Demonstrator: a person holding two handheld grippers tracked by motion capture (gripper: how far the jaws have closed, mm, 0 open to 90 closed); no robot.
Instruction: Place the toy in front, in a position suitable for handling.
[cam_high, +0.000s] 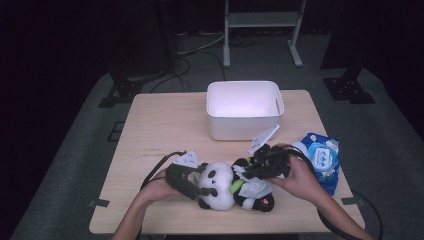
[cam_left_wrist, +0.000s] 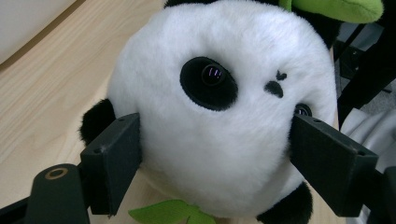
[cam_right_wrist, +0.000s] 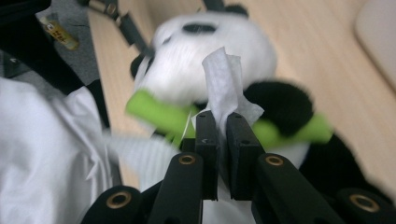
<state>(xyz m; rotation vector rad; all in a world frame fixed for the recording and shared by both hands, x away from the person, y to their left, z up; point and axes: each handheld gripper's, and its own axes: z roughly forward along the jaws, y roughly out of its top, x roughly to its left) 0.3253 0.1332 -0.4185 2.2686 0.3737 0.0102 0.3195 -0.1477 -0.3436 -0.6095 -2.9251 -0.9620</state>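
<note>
High view: the black-and-white plush panda with green cloth leaves lies on its side at the near edge of the pale wooden bench, its round head clamped between the wide-set jaws of the left tongs, probably to steady it. The right tongs are pinched shut on a thin white wipe over the panda's body, apparently to clean the fur; a white plastic tub and a blue wipe packet sit beyond.

left gripper spread (clamping), right gripper pinched

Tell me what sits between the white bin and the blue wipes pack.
Bare table between bin and pack, apart from the right gripper's grey plate; high view.
</note>
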